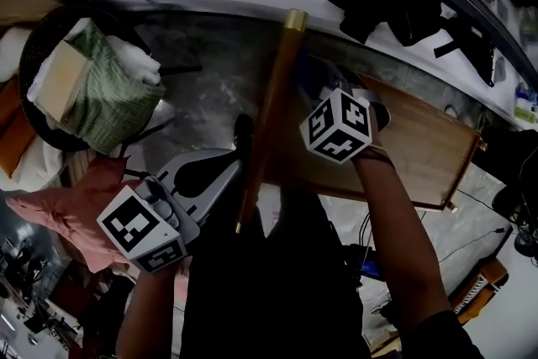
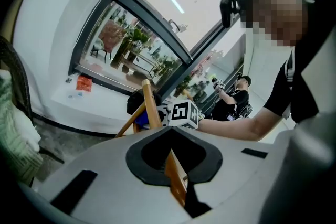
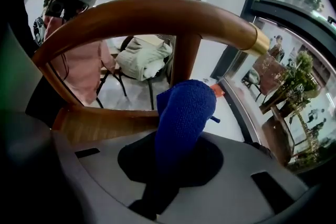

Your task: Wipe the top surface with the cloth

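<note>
Right gripper (image 3: 173, 165) pinches the blue cloth (image 3: 185, 113) near the wooden panel (image 1: 420, 147). Left gripper (image 1: 242, 134) is clamped on the panel's rail (image 1: 273, 97). Wiping seems largely undone.

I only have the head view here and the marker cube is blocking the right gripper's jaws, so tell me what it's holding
Observer: The right gripper is shut on a blue cloth, which sticks up out of its jaws.
Operator: And the left gripper, has it got anything?
Observer: Yes. The left gripper is shut on the wooden rail, which runs straight up between its jaws.
Operator: Is the cloth on the wood?
Observer: In the right gripper view, the cloth's free end stands below the curved rail, in front of its upright post. I cannot tell whether it touches.
</note>
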`<state>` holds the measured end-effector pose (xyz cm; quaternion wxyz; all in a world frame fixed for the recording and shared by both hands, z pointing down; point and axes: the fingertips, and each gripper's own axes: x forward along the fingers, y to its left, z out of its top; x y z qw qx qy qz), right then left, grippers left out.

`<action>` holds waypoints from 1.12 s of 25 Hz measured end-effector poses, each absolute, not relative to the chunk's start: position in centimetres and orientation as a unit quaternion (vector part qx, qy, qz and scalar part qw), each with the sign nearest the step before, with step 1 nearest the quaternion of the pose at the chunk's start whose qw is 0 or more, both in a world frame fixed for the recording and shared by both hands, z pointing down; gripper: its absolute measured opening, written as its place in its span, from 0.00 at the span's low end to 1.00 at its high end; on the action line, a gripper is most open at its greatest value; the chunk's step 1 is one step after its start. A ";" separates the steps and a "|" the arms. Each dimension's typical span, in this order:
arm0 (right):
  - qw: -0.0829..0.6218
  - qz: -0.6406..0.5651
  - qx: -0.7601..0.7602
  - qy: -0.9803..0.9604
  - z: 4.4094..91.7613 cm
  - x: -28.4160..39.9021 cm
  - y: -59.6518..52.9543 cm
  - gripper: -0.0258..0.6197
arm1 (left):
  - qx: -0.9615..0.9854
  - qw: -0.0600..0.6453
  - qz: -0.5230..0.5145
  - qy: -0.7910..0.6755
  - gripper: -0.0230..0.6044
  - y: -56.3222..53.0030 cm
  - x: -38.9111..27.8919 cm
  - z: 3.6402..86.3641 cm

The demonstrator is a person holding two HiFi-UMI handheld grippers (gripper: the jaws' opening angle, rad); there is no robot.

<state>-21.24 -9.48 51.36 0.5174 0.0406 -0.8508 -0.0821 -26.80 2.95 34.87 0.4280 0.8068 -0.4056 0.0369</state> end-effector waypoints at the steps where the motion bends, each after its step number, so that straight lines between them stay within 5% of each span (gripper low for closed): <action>1: 0.515 -0.072 0.040 -0.853 51.4 -21.2 -9.4 0.13 | 0.807 0.428 0.036 -0.405 0.05 3.0 -26.7 34.9; 28: 0.513 0.087 -0.177 -0.835 52.9 -19.8 11.6 0.13 | 0.805 0.445 0.008 -0.392 0.05 3.4 -24.1 34.9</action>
